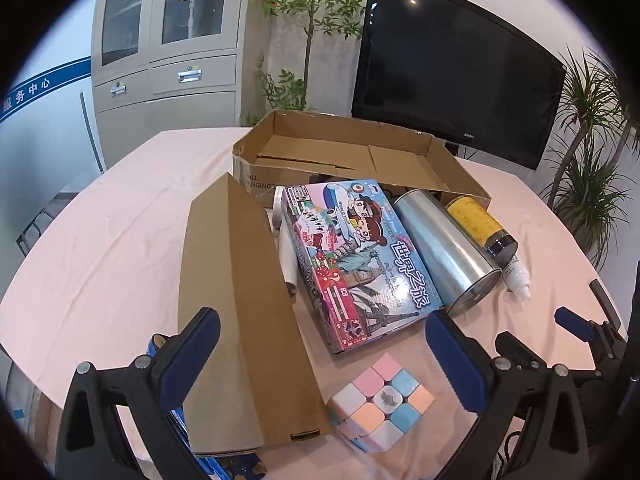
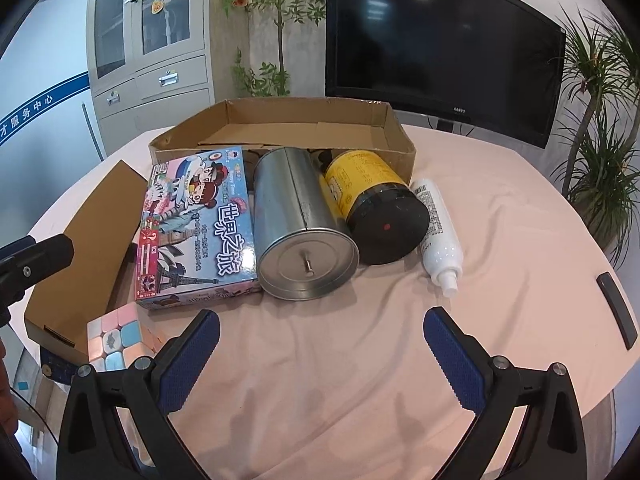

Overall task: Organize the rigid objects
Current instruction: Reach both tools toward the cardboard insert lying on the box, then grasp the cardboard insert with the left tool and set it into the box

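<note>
A colourful board game box (image 1: pixel 356 256) (image 2: pixel 200 220) lies in the middle of the table. A silver tin (image 1: pixel 444 248) (image 2: pixel 300 224), a yellow jar with a black lid (image 1: pixel 480 220) (image 2: pixel 372 208) and a white bottle (image 1: pixel 518 280) (image 2: pixel 438 232) lie on their sides to its right. A pastel puzzle cube (image 1: pixel 380 404) (image 2: pixel 120 336) sits near the front. A long triangular cardboard box (image 1: pixel 240 312) (image 2: pixel 84 252) lies at the left. My left gripper (image 1: pixel 320 364) is open, above the cardboard box and the cube. My right gripper (image 2: pixel 320 356) is open and empty over bare cloth.
An open shallow cardboard tray (image 1: pixel 360 148) (image 2: pixel 296 120) stands behind the objects. The round table has a pink cloth (image 2: pixel 500 280). A black flat strip (image 2: pixel 616 308) lies near the right edge. A TV (image 2: pixel 440 40), plants and a grey cabinet (image 1: pixel 168 40) stand beyond the table.
</note>
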